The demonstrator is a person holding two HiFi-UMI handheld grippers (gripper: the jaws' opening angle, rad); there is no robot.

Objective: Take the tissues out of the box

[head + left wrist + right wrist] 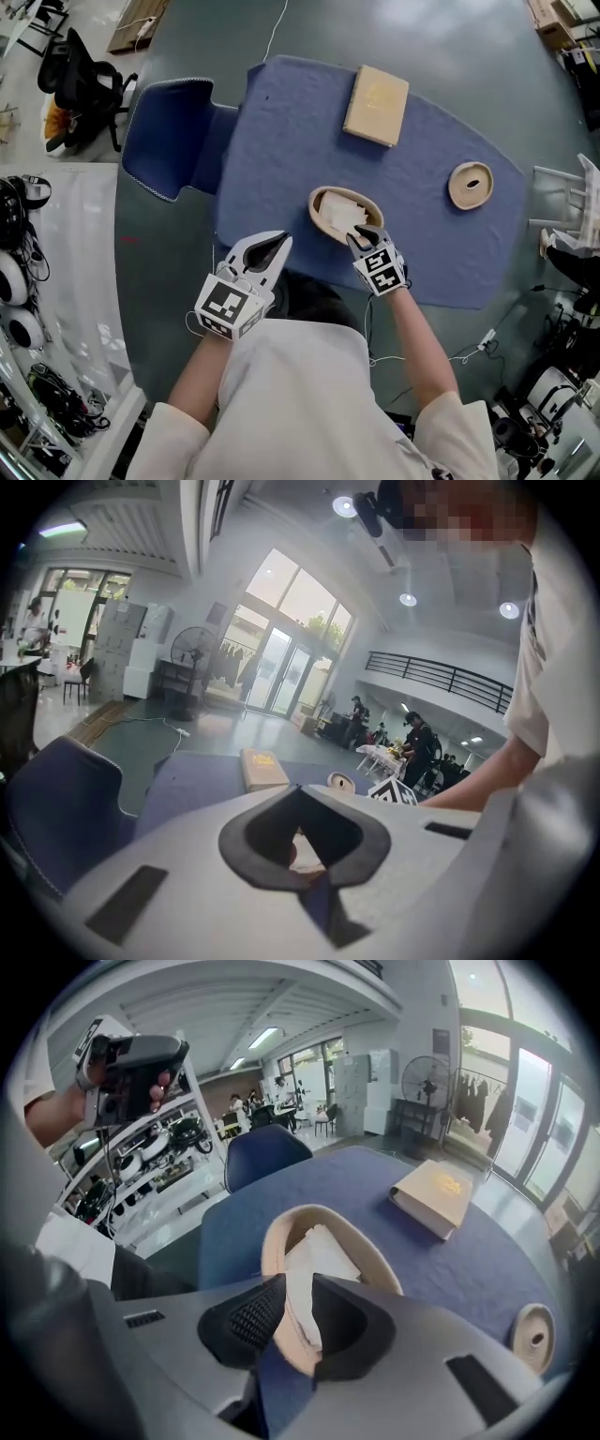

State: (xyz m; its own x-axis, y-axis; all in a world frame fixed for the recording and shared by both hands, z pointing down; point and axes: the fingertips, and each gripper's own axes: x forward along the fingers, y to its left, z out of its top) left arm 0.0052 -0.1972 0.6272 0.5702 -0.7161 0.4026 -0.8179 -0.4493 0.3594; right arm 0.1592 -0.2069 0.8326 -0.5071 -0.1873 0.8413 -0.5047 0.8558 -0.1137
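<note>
An oval beige tissue box (323,217) stands near the front edge of the blue table (281,141), with white tissues (343,212) lying in it. In the head view my right gripper (362,234) points steeply down at the box's near right rim. The right gripper view shows that gripper (298,1288) open, its jaws on either side of the rim (274,1241) and the tissues (319,1251), not pressing on them. My left gripper (284,240) hangs over the table's near edge, left of the box. Its tips (298,791) meet, shut on nothing.
A flat tan box (376,105) lies at the far side of the table. A round wooden dish (471,185) sits at the right. A blue chair (169,131) stands against the table's left side. Shelves with gear (28,281) line the left.
</note>
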